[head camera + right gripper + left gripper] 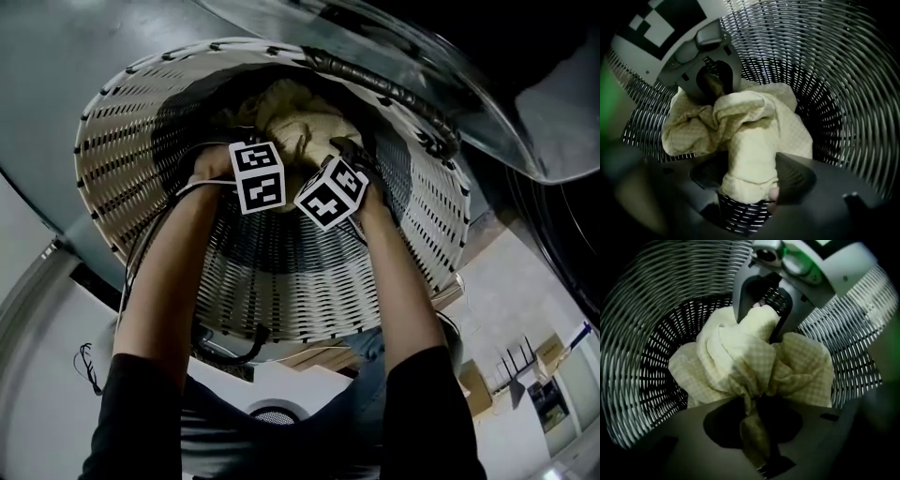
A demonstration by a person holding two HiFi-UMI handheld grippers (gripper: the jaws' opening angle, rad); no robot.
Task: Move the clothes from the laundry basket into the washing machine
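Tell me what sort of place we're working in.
Probably a laundry area: a wicker laundry basket holding a yellow checked cloth, and what looks like a washing machine's round glass door.
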